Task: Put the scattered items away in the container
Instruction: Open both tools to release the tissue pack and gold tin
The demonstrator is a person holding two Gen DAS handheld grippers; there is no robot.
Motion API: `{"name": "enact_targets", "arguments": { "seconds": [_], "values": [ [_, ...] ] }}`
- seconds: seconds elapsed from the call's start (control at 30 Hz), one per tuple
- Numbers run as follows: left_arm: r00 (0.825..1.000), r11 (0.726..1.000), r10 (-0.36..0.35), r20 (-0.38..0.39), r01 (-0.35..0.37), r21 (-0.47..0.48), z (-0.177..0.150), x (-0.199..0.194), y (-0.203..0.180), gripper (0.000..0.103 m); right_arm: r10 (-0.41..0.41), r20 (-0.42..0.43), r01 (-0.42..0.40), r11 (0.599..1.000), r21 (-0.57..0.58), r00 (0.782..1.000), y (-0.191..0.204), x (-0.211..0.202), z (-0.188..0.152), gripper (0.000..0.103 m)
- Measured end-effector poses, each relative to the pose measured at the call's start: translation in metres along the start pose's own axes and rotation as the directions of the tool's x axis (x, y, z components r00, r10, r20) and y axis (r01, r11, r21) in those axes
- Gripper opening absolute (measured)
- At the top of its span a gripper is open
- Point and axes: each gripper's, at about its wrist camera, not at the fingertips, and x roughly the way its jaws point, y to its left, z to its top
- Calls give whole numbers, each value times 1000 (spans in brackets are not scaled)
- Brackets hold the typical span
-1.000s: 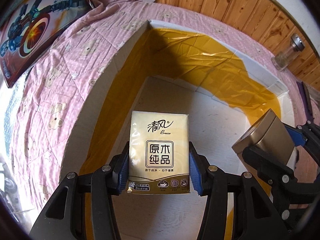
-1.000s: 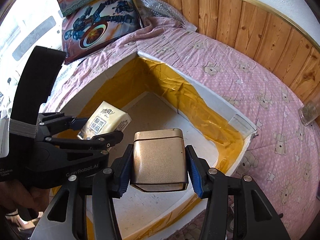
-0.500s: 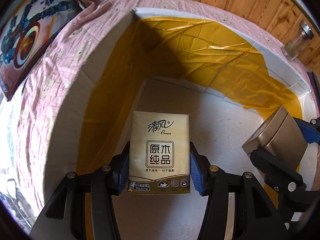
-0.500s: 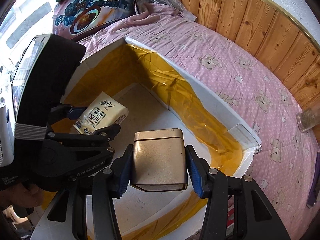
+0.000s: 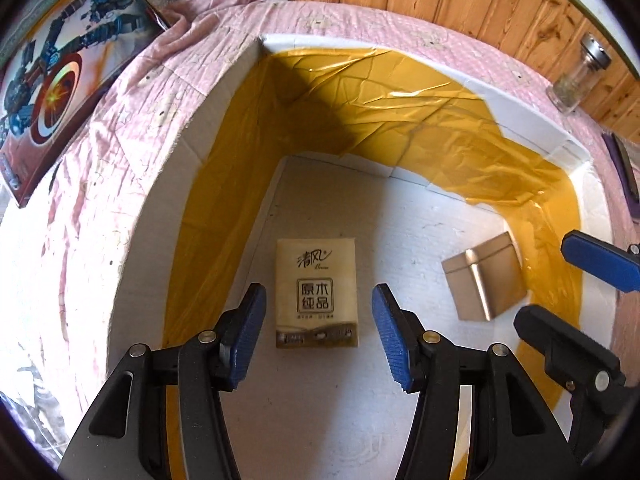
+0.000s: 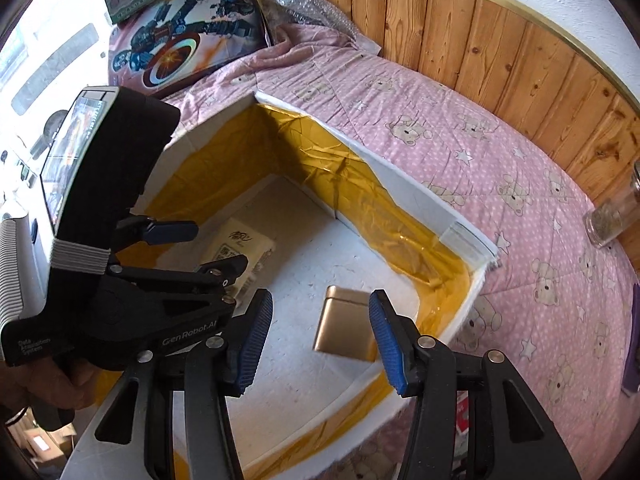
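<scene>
Left gripper (image 5: pixel 318 336): blue-padded jaws spread, having just been opening; the tissue pack lies between and below them, untouched by the pads.
Right gripper (image 6: pixel 320 334): blue pads wide apart, clamping nothing; the tin shows in the gap, below them.
Gripper writing: "GenRobot.AI" in pale letters on the left gripper's black body, seen from the right wrist; a smaller label beside it is too small to read.
Tissue pack (image 5: pixel 317 294): cream plastic-wrapped pocket tissue pack, flat on the container floor; printed "清风 Breeze" and, in a square frame, "原木纯品"; the lower strip is too fine to read.
Tin (image 5: pixel 485 279): gold rectangular metal tin, on the container floor near the yellow-lined wall, well apart from the pack; no writing visible.
Container (image 5: pixel 520 98): white foam box, inner walls lined with glossy yellow film, floor bare white.
Surface: pink quilt (image 6: pixel 460 136) with teddy bears and stars, under the box.
Beyond: glass jar with metal lid (image 5: pixel 580 74) on the quilt; robot-art toy box (image 6: pixel 188 52) and bubble wrap (image 6: pixel 304 8) at the far end.
Room: knotty wood-panelled wall (image 6: pixel 480 36) with a gold trim strip, white wall above.
</scene>
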Motion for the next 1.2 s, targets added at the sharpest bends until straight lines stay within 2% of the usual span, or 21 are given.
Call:
{"name": "enact_targets", "arguments": {
  "seconds": [0.4, 0.53, 0.67, 0.87, 1.03, 1.2],
  "values": [
    [998, 999, -38, 58, 39, -6, -40, -57, 7, 58, 68, 96, -76, 994, 81, 993, 9, -55, -41, 52],
    [992, 999, -54, 110, 53, 12, -62, -80, 4, 58, 84, 157, -105, 986, 127, 984, 12, -77, -64, 52],
    [976, 994, -109, 189, 104, 35, -87, -106, -1, 58, 102, 219, -141, 975, 172, 970, 18, -93, -88, 49],
    [941, 992, -127, 313, 111, 67, -123, -140, -14, 58, 114, 294, -186, 955, 232, 949, 31, -112, -129, 45],
    [927, 989, -142, 348, 121, 81, -145, -154, -23, 58, 125, 330, -218, 940, 261, 936, 38, -122, -157, 44],
    [916, 982, -190, 355, 169, 88, -169, -159, -32, 58, 123, 356, -233, 930, 285, 926, 46, -130, -187, 44]
  ]
}}
